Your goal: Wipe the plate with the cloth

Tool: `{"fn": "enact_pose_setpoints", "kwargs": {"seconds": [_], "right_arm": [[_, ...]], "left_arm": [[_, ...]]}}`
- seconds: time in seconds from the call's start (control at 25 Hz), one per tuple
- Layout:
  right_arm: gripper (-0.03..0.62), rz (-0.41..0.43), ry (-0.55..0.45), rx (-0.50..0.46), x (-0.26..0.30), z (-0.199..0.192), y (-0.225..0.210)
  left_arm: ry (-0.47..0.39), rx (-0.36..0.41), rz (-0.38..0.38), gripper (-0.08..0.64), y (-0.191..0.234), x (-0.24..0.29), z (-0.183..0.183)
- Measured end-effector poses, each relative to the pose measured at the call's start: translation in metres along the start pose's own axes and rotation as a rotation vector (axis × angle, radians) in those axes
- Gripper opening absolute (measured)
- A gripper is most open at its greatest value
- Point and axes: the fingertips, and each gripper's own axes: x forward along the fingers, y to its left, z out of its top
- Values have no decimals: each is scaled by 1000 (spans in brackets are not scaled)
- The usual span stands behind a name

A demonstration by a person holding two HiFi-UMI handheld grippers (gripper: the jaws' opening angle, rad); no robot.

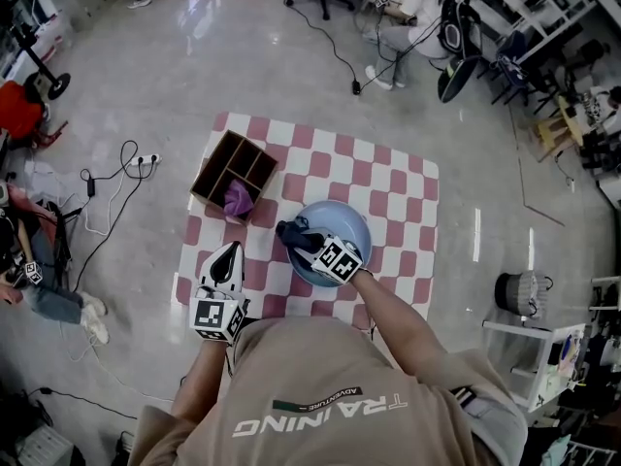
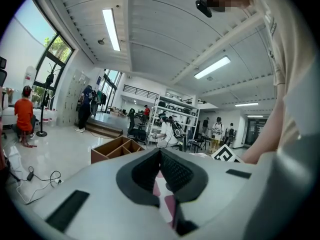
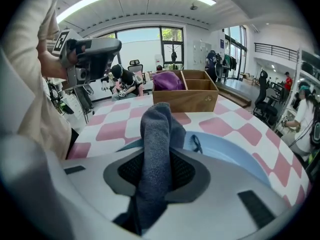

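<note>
While your right gripper (image 1: pixel 294 234) tilts down over the blue plate (image 1: pixel 355 223), its jaws clamp the grey cloth (image 3: pixel 154 134) at a narrow gap. The cloth's long axis runs along the jaws. Its folded end sticks out past the tips, aimed at the wooden box (image 1: pixel 233 168), above the plate's left edge.

The plate sits mid-table (image 1: pixel 388 178) on pink & white checks. Your left gripper (image 1: pixel 227 257) is held left of the plate, jaws together, nothing btwn them.

Head view alone gives the plate's full circle. Right gripper view alone shows the pads on the cloth. A purple bundle (image 1: pixel 238 200) fills the box compartment nearest you.
</note>
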Motion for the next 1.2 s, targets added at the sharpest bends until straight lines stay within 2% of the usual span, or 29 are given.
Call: {"fn": "enact_pose_setpoints", "kwargs": {"seconds": [0.36, 0.76, 0.92, 1.2], "right_arm": [[120, -62, 86, -53, 3, 1, -45], [120, -206, 176, 13, -31, -32, -105], [120, -249, 222, 11, -50, -49, -113], [120, -317, 234, 46, -67, -69, -110]], "left_arm": [[-32, 24, 42, 11, -6, -7, 17], [-34, 22, 89, 11, -25, -28, 13], [-32, 28, 81, 11, -33, -31, 14], [-21, 57, 26, 11, -53, -29, 14]]}}
